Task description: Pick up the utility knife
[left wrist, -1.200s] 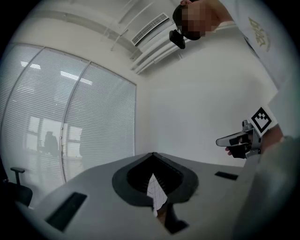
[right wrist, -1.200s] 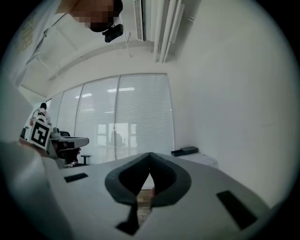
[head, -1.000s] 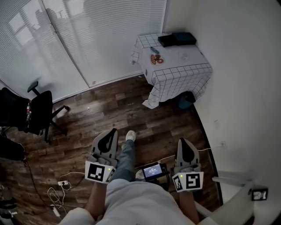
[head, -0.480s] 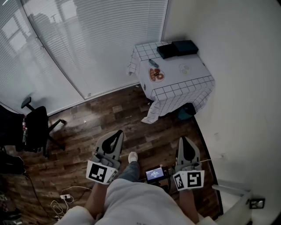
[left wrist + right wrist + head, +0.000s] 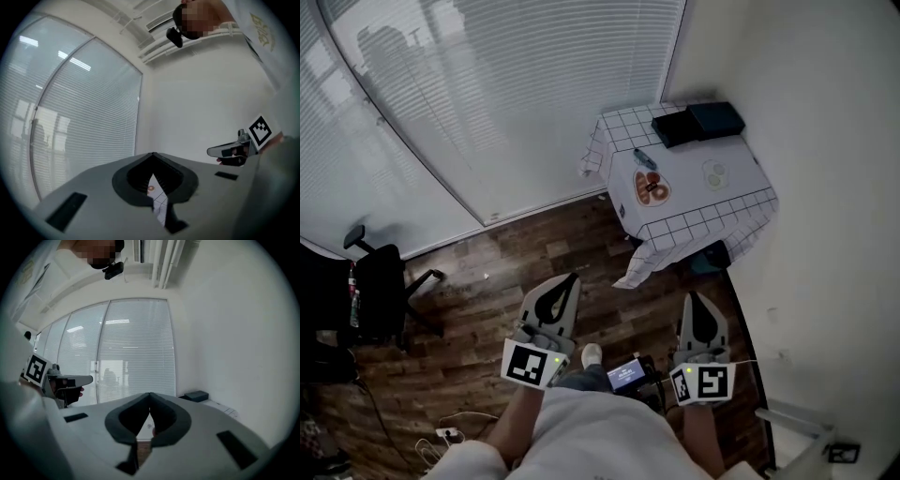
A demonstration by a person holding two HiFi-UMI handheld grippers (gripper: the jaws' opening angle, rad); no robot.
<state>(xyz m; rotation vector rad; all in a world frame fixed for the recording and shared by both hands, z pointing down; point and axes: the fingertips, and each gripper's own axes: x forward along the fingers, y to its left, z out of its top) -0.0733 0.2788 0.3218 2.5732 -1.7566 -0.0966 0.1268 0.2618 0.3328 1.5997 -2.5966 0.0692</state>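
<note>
A small table under a white checked cloth (image 5: 741, 208) stands in the far right corner of the room. On it a slim bluish thing, likely the utility knife (image 5: 645, 158), lies beside an orange patterned plate (image 5: 653, 189). Both grippers are held level above the wooden floor, well short of the table. My left gripper (image 5: 571, 279) is shut and empty; its jaws meet at the tip (image 5: 152, 154). My right gripper (image 5: 694, 298) is likewise shut on nothing (image 5: 150, 394). Each gripper view shows the other gripper to the side.
Two dark boxes (image 5: 698, 123) and a small pale dish (image 5: 715, 172) share the table. A teal thing (image 5: 712, 258) sits under it. A black office chair (image 5: 370, 291) stands at left, cables (image 5: 450, 433) lie on the floor, blinds cover the windows, and a wall runs along the right.
The person has walked toward the table with both grippers carried along. The table sits nearer and lower in the head view, and the chair has slid left. Both grippers stay shut.
</note>
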